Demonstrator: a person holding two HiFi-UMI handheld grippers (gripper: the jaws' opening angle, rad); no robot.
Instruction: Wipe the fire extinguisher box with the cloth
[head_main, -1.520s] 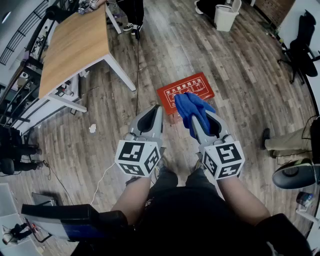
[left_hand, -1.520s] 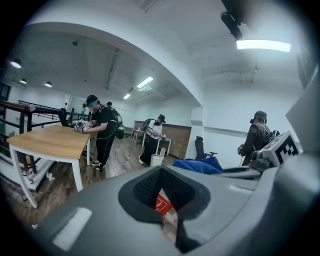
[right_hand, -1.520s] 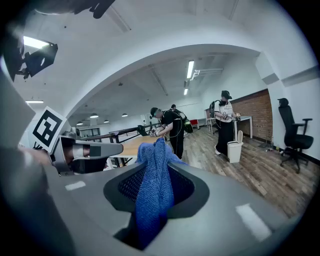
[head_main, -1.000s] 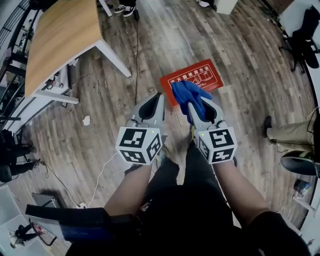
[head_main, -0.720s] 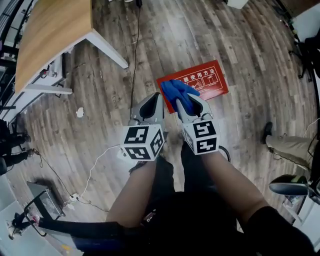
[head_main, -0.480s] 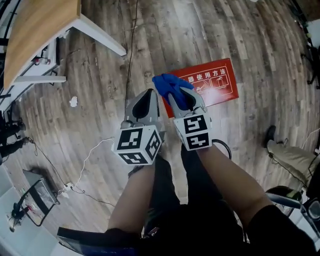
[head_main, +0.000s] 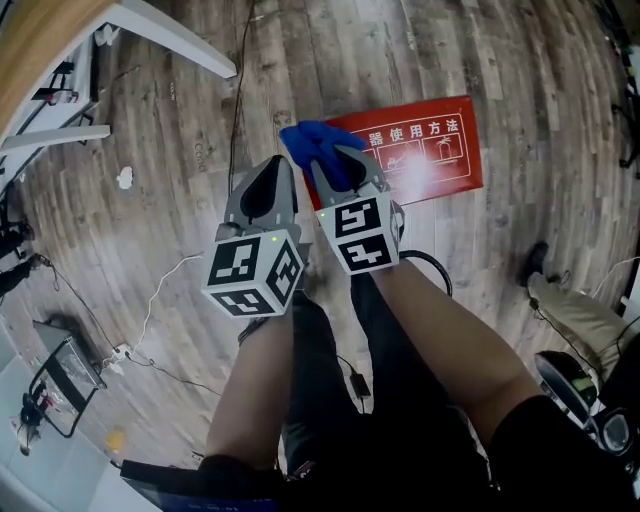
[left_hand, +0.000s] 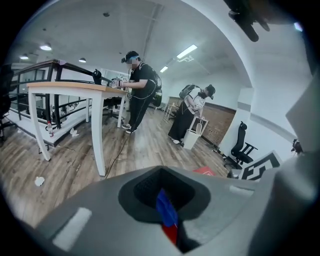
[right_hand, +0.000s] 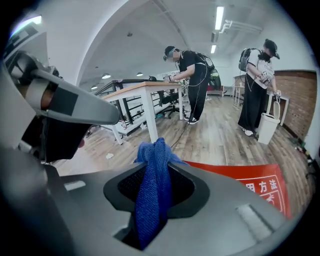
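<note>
The fire extinguisher box (head_main: 425, 150) lies flat on the wood floor, just ahead and to the right of the right gripper (head_main: 333, 165), whose jaws pinch the blue cloth (head_main: 312, 142). The cloth sits over the box's near-left corner. I cannot tell if it touches, so nearly the whole red face looks unwiped. The left gripper (head_main: 262, 195), its 2 jaws pressed together on nothing, sits just beside the right one. Bare floor lies past the box's far and right edges, and a cable (head_main: 240, 90) runs ahead-left.
</note>
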